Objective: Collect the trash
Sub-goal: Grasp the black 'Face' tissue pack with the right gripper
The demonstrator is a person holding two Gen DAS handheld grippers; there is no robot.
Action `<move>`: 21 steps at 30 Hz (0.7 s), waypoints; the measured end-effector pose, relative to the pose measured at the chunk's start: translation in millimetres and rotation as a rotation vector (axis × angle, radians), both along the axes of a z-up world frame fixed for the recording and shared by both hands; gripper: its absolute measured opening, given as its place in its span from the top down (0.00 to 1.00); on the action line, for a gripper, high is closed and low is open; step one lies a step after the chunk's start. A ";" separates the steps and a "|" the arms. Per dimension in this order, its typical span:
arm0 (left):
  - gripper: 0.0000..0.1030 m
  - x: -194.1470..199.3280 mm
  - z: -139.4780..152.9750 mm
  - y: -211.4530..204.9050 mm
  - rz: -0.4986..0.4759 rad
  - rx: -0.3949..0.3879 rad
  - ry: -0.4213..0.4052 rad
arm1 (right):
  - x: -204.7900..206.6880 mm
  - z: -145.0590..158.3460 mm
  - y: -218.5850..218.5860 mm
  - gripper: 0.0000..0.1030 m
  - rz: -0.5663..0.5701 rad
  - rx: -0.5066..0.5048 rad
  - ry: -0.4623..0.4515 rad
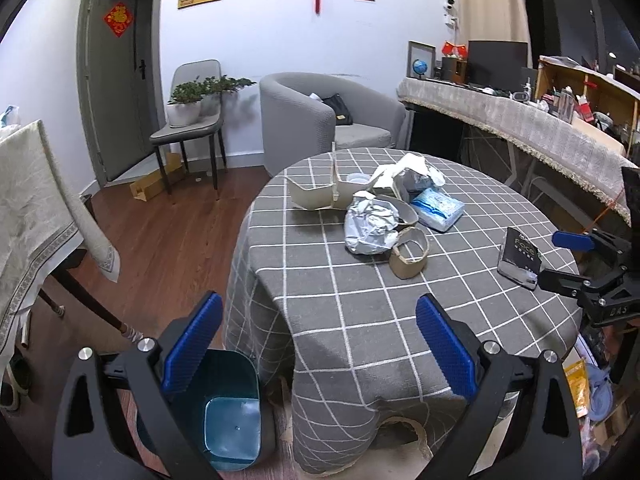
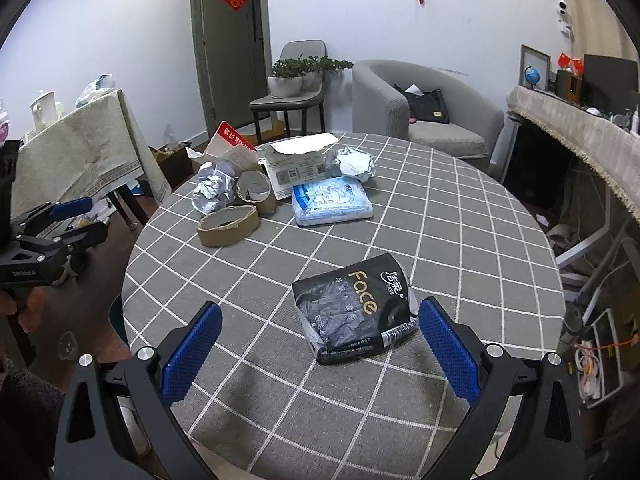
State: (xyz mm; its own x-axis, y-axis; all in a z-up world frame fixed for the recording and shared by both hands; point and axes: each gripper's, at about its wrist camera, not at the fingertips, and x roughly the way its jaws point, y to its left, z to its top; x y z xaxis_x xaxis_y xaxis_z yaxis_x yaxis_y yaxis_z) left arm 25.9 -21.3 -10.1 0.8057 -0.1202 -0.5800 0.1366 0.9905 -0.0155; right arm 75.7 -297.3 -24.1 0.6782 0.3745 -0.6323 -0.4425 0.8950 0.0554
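Trash is piled on a round table with a grey checked cloth (image 2: 440,220): crumpled foil (image 1: 370,224), a cardboard tape roll (image 1: 410,256), a blue tissue pack (image 1: 438,208) and torn cardboard (image 1: 316,194). A black "Face" tissue pack (image 2: 352,308) lies apart near the table's front. My right gripper (image 2: 320,352) is open just short of it, its right pad (image 2: 448,348) close beside the pack. My left gripper (image 1: 320,346) hangs open over the table's edge, empty. A teal bin (image 1: 232,412) stands on the floor under its left finger.
A grey armchair (image 1: 320,120) and a chair with potted plants (image 1: 188,120) stand behind the table. A cloth-covered side table (image 1: 36,208) is at the left, a cluttered long counter (image 1: 540,120) at the right. A hand (image 2: 28,304) holds the left gripper (image 2: 80,222).
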 end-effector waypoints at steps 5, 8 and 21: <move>0.05 10.5 -4.3 -9.8 -0.036 0.018 0.011 | 9.7 -5.4 -0.3 0.03 0.011 -0.022 0.018; 0.05 16.6 -7.0 -15.0 -0.061 0.018 0.017 | 17.0 -8.6 -1.2 0.03 0.014 -0.039 0.027; 0.18 44.5 -17.2 -36.9 -0.160 -0.012 0.057 | 36.5 -21.8 0.7 0.13 0.073 -0.091 0.080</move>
State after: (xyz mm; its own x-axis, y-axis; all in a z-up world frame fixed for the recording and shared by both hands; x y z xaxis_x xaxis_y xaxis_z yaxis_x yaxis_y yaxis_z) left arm 70.4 -58.2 -27.2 0.7412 -0.2519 -0.6223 0.2915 0.9558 -0.0398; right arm 112.2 -296.5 -45.9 0.5969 0.3595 -0.7172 -0.5041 0.8635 0.0133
